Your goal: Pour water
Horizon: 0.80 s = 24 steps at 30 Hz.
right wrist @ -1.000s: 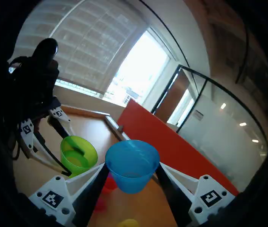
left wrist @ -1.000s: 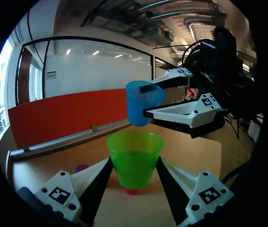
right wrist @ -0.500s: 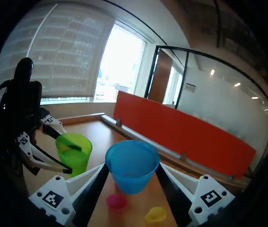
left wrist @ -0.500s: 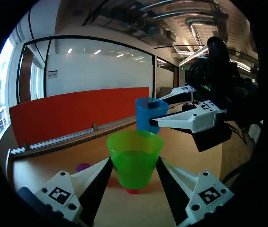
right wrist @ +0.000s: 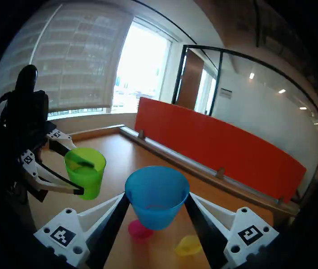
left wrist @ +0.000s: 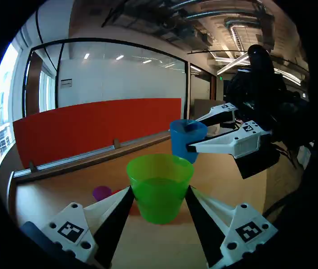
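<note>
You pinched the translucent green plastic cup (left wrist: 160, 177), water inside, in your left gripper (left wrist: 159, 197) and the blue plastic cup (right wrist: 157, 190) in your right gripper (right wrist: 157, 204), both upright and apart above the wooden table (right wrist: 114, 157), presumably against spills.

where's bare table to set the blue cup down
The table is bare between the green cup and the rail by the orange wall. Crowded below the blue cup: a pink cup and a yellow cup sit there.

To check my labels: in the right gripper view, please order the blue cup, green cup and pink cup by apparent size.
1. blue cup, though nearest the camera
2. green cup
3. pink cup
</note>
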Each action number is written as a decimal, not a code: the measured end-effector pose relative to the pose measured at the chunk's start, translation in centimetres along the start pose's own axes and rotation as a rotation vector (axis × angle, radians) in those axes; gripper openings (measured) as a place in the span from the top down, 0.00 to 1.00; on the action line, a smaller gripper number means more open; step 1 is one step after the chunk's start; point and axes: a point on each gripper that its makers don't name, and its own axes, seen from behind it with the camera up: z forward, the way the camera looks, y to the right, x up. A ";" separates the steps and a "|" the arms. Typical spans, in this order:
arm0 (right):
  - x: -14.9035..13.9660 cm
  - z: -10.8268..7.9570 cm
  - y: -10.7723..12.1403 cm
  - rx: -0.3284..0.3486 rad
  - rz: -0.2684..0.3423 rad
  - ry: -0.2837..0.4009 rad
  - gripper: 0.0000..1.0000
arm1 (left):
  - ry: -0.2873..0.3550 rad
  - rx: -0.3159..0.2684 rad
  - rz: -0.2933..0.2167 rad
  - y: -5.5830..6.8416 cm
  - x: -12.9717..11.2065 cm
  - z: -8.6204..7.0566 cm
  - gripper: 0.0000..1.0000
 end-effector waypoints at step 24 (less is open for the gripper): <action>-8.1 0.9 0.6 0.051 0.035 -0.161 0.10 | -0.108 0.022 -0.005 -1.6 -5.9 1.7 0.20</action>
